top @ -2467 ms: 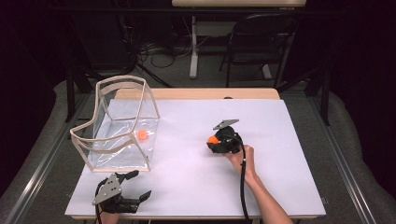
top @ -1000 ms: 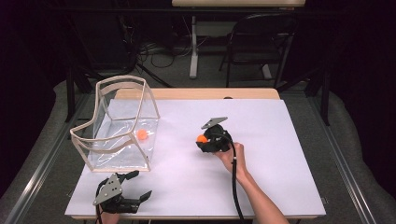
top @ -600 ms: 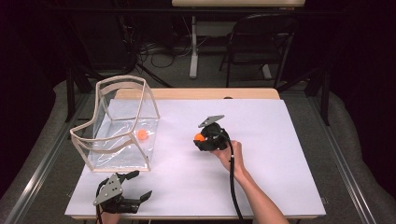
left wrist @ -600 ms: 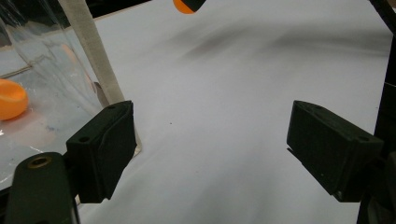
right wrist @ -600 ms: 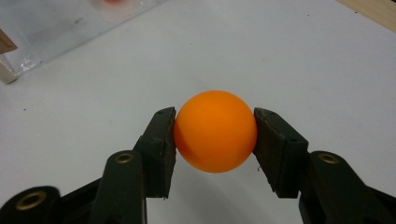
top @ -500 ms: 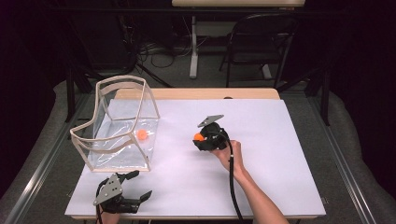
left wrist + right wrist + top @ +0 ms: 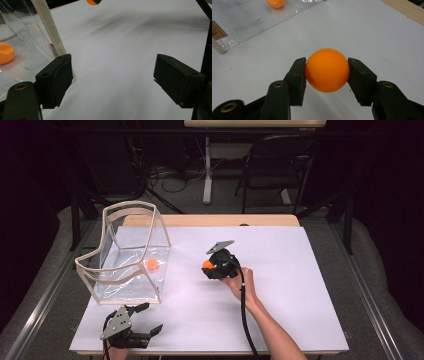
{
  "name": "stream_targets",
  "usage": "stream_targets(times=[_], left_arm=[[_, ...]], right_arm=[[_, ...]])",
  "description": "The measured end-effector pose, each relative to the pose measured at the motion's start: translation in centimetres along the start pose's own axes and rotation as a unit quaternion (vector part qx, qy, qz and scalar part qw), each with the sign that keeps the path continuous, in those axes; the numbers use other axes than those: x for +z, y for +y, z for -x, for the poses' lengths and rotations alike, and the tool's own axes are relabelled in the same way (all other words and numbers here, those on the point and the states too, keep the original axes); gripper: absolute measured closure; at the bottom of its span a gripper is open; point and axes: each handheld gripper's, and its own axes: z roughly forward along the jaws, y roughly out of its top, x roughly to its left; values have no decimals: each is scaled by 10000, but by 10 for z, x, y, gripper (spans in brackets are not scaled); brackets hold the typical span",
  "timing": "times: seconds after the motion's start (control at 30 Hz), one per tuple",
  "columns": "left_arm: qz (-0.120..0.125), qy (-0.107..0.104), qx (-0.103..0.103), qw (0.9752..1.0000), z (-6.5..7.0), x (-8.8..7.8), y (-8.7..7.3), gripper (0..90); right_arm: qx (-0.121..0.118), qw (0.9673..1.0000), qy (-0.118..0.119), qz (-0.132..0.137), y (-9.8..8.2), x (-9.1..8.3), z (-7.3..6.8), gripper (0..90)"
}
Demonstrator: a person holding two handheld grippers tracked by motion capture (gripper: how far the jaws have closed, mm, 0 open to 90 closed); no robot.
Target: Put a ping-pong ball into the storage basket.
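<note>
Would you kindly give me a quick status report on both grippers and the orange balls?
Right gripper shut on orange ball, above the white table. Left gripper open, idle near the clear bag. Second ball inside bag. Path between unobstructed.

Dark room, chair (image 7: 280, 165) (cables nearby)

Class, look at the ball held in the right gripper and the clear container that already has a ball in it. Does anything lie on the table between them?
Nothing visible does. The right gripper holds the orange ball, and bare white table runs to the clear container.
</note>
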Motion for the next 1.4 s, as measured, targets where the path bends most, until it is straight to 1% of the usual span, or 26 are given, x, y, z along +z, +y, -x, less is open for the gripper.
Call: stream_targets(times=[0.47, 0.73, 1.07, 1.27, 1.4], left_arm=[[-9, 0, 16, 10000, 0, 0, 0, 158], [-17, 0, 23, 10000, -1, 0, 0, 158], [2, -21, 15, 10000, -1, -1, 0, 158], [-1, -21, 18, 10000, -1, -1, 0, 158], [-2, -19, 10, 10000, -1, 0, 0, 158]], right_arm=[[-49, 10000, 9, 49, 10, 3, -3, 507], [-85, 9999, 23, 76, 14, 8, -6, 507], [-148, 9998, 62, 110, 23, 17, -15, 507], [-218, 9997, 103, 105, 26, 21, -18, 507], [-212, 9996, 119, 113, 29, 23, -19, 507]])
